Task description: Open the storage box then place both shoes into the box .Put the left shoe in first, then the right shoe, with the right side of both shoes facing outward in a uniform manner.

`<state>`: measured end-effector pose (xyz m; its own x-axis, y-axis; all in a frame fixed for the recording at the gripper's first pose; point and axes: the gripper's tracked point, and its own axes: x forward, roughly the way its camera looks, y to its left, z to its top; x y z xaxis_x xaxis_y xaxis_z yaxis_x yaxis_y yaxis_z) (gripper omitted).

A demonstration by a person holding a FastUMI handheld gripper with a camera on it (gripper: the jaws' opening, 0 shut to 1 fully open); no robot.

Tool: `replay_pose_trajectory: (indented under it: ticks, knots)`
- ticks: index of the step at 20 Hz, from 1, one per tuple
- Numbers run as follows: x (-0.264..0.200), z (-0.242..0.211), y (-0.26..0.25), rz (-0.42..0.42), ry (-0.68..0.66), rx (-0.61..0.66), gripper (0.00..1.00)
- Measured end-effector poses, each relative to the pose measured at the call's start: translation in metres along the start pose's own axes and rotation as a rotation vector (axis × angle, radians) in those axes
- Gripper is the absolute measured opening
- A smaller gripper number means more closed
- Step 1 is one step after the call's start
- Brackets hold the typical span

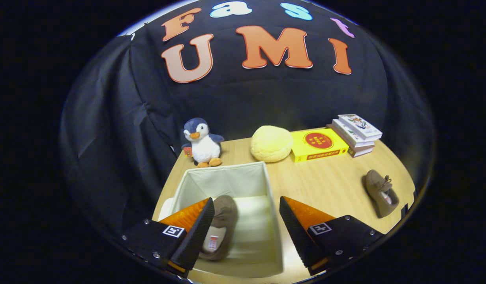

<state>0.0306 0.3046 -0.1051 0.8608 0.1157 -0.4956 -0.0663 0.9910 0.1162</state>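
Note:
An open cream fabric storage box (266,185) stands on the wooden table just ahead of my fingers. Inside it, along its left side, lies a brown shoe (223,227), partly hidden behind my left finger. My gripper (244,232) hangs open above the box, with a wide gap between the fingers and nothing held. A second brown shoe (381,193) with a lace bow lies on the table well to the right of the box, near the table's right edge.
A plush penguin (202,142) stands beyond the box's far left corner. A yellow round cushion (271,143), a yellow box (318,144) and a stack of books (356,134) line the back of the table (325,185).

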Motion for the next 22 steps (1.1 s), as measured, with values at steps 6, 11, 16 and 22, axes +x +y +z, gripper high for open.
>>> replay_pose_trajectory:
  ticks: [6,11,16,22]
  knots:
    - [-0.012,0.014,-0.127,-0.106,-0.04,-0.02,0.99]
    - [-0.02,0.012,-0.231,-0.154,-0.032,-0.04,0.99]
    - [-0.02,-0.009,-0.328,-0.185,-0.002,-0.045,0.99]
    - [-0.008,-0.05,-0.418,-0.206,0.053,-0.006,0.99]
